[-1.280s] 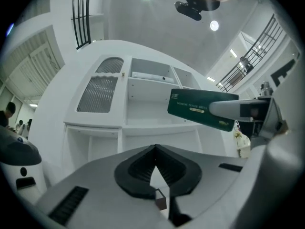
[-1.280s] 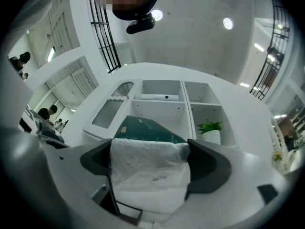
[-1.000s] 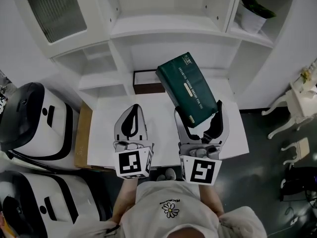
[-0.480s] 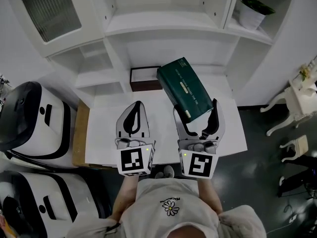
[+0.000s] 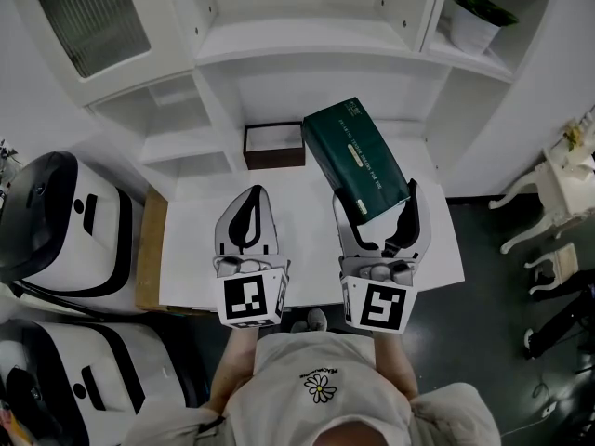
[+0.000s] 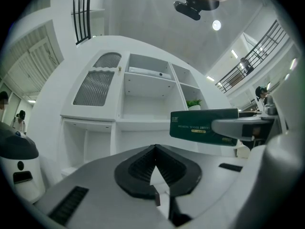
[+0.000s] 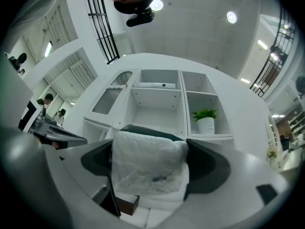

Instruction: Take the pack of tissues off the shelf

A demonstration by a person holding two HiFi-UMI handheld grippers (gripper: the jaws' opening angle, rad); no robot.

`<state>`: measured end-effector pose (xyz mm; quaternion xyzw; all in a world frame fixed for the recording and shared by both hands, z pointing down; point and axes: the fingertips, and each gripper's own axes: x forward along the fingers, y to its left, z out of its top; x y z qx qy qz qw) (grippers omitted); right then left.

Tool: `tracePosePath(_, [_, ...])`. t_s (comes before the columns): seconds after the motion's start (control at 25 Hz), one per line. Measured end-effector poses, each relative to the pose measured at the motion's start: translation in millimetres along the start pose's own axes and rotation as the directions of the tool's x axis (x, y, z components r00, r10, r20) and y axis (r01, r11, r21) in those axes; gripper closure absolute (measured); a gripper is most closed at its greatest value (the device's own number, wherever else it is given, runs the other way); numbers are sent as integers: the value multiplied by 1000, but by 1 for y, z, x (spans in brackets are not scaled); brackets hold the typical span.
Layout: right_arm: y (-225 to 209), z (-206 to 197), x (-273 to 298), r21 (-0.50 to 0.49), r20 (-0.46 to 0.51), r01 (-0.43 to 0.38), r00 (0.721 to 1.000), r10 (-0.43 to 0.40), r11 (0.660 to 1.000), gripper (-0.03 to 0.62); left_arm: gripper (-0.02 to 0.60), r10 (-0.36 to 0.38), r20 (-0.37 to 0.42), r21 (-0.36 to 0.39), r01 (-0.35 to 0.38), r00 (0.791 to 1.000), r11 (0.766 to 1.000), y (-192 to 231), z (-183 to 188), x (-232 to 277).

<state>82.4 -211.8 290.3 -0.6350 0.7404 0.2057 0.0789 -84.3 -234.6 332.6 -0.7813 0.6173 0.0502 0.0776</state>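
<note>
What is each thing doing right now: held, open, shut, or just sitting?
pack of tissues: lifted, tilted, clamped at one end.
right hand-held gripper: shut on the pack of tissues.
left hand-held gripper: shut, empty.
brown box: sitting untouched on the white counter.
potted plant: upright on its shelf.
cabinet door: closed.

change | pack of tissues [image 5: 358, 156] in right gripper [image 5: 376, 195] | no longer overlaps brown box [image 5: 274, 145]

The pack [image 5: 358, 161] in the right gripper [image 5: 376, 195] is dark green with a gold strip, the box [image 5: 274, 147] ahead of the left gripper [image 5: 251, 193] dark brown, both grippers pale grey with black-and-white square markers, shelf [image 5: 307, 59] and surface [image 5: 307, 226] white.
</note>
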Motion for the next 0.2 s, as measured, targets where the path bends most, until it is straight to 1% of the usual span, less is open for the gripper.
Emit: tracePosePath(0.2, [-2, 0, 2, -1, 4, 4, 1000, -4, 1000, 145, 583, -7, 11, 5, 7, 1000, 1000, -1, 4, 3])
